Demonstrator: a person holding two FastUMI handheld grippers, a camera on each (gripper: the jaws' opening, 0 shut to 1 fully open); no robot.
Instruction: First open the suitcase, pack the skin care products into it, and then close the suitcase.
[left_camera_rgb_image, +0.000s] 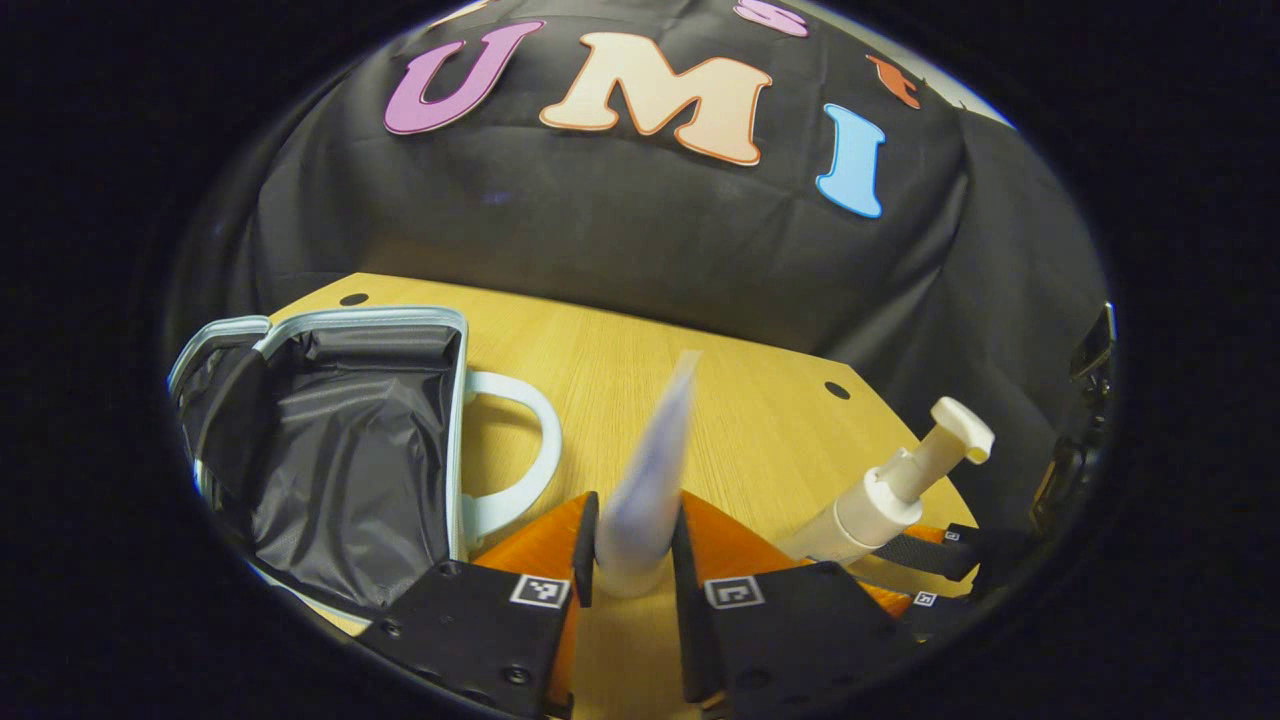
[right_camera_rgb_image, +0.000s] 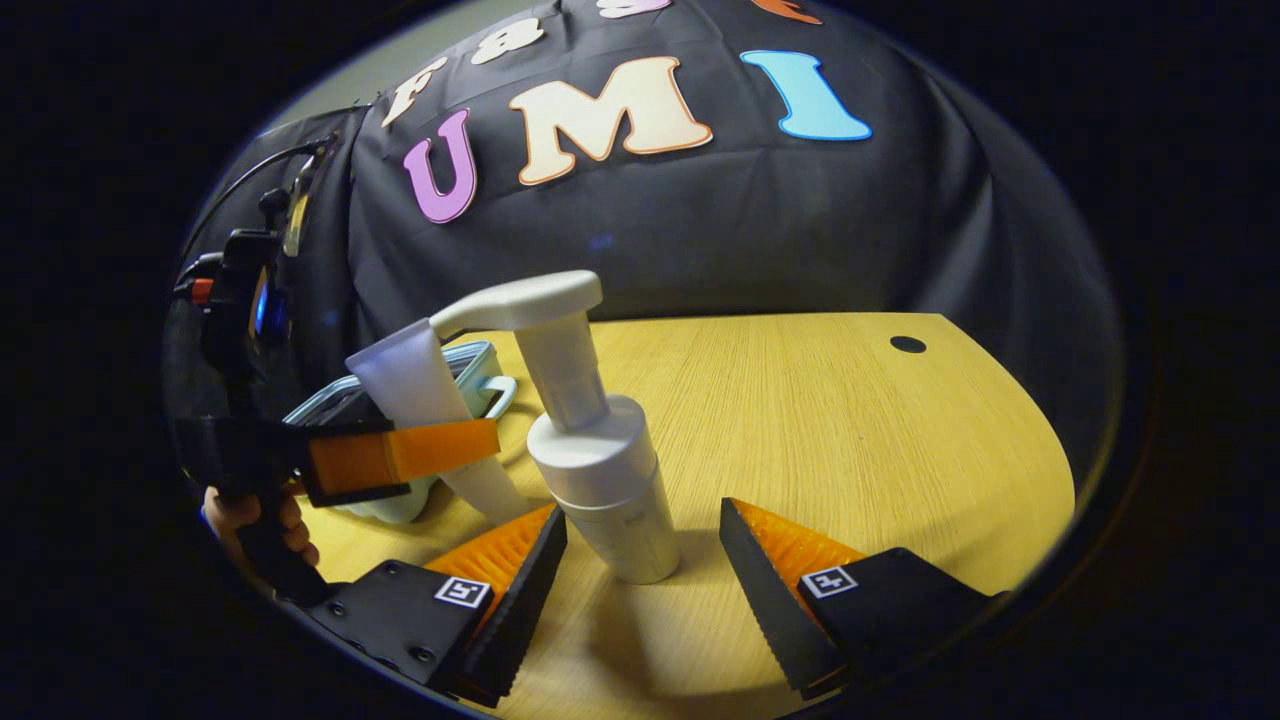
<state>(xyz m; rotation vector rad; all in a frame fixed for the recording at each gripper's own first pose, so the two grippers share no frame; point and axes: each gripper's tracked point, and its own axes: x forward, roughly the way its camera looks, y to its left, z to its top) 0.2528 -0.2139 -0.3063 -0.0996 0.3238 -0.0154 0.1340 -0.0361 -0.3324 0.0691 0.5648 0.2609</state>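
The suitcase lies open on the wooden table at my left, showing a dark lining and a pale blue rim and handle. My left gripper is shut on a pale tube, cap end down and top tilted away and blurred. From the right gripper view the same tube leans in the left gripper, just in front of the suitcase. A white pump bottle stands upright between the fingers of my right gripper, which is open around its base. That bottle and the right gripper lie to the right of the tube.
The wooden table spreads bare to the right of the bottle, with a small round hole near its far edge. A hand holds the left gripper's grip at the table's left side.
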